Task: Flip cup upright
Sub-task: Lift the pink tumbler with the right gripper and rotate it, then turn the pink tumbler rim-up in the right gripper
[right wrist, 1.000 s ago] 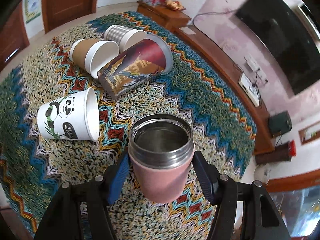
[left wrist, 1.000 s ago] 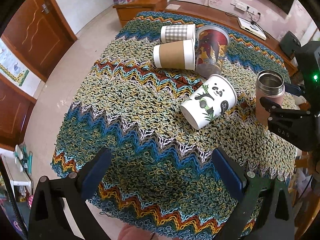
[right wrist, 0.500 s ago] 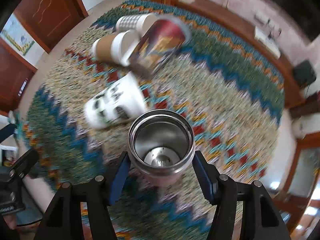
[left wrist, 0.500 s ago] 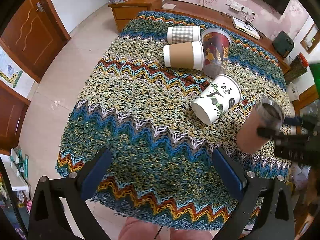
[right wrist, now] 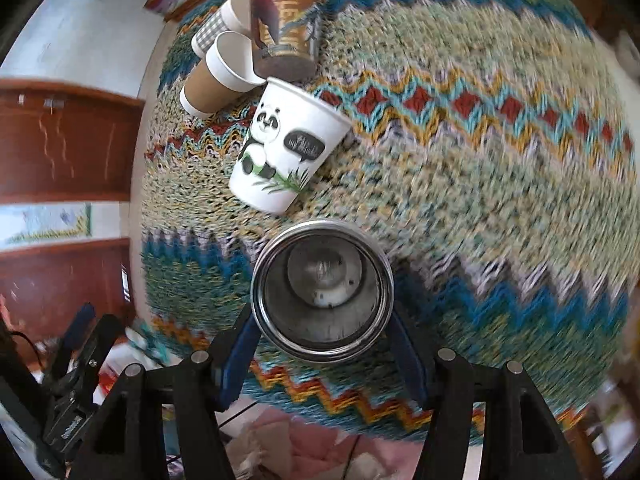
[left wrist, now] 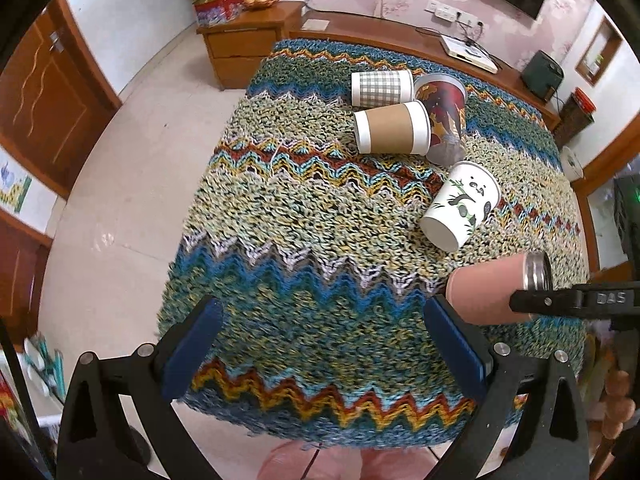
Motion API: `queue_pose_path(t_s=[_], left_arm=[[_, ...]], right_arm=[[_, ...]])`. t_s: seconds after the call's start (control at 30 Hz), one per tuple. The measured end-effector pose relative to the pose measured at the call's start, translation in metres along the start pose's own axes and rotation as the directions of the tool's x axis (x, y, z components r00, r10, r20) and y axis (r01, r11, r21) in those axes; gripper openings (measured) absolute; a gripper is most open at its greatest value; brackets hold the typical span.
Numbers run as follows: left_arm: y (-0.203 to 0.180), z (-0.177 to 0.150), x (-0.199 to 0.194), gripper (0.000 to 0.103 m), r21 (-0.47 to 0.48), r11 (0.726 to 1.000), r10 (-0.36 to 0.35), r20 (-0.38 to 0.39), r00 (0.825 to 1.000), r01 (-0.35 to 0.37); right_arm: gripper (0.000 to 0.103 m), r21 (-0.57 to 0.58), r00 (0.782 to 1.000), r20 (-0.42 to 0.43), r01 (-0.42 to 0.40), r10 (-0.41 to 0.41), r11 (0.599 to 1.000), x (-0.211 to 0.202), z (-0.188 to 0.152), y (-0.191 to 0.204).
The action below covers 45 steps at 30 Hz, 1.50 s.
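My right gripper is shut on a pink steel cup; its open mouth faces the camera and the inside looks empty. In the left wrist view the pink cup is tilted, base toward the near left, mouth up right, held above the knitted zigzag cloth by the right gripper. My left gripper is open and empty above the cloth's near edge. It also shows at the lower left of the right wrist view.
Several paper cups lie on their sides on the cloth: a panda cup, a brown-sleeved cup, a checked cup and a dark red printed cup. A wooden cabinet and bench stand behind the table.
My right gripper has tipped the pink cup over further and lowered it toward the near right of the cloth. The left gripper has pulled back and risen a little.
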<state>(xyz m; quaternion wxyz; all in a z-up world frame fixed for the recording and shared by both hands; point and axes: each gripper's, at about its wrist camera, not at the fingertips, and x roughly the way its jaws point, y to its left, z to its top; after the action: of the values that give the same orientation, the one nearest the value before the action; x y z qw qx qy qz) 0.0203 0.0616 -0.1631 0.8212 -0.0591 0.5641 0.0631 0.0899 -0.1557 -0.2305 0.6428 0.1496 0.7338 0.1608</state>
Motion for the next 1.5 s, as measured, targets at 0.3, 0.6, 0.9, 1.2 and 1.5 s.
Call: queue_pose_path(t_s=[0.3,0.6,0.9,1.2,1.5], left_arm=[[-0.005,0.003,0.017,0.101,0.205,0.979,-0.003,-0.027,1.000,0.009],[-0.051,-0.009,0.052,0.101,0.421,0.902,-0.056,-0.109,0.992,0.097],[-0.086,0.002,0.065,0.101,0.445,0.880,-0.107,-0.158,0.982,0.167],[-0.116,0.009,0.056,0.101,0.526,0.830,-0.120,-0.157,0.980,0.186],[-0.145,0.005,0.045,0.101,0.620,0.769,-0.102,-0.119,0.988,0.154]], right_arm=[[0.063,0.110,0.983,-0.018,-0.180,0.183,0.977,0.032,-0.039,0.003],[0.068,0.149,0.997,0.034,-0.075,0.071,0.986,0.030,-0.039,-0.020],[0.069,0.130,0.995,0.089,-0.059,0.048,0.990,0.022,-0.052,-0.051],[0.069,0.139,0.988,0.132,-0.104,0.085,0.985,-0.021,-0.058,-0.083],[0.069,0.162,0.979,0.202,-0.040,0.006,0.986,-0.062,-0.069,-0.115]])
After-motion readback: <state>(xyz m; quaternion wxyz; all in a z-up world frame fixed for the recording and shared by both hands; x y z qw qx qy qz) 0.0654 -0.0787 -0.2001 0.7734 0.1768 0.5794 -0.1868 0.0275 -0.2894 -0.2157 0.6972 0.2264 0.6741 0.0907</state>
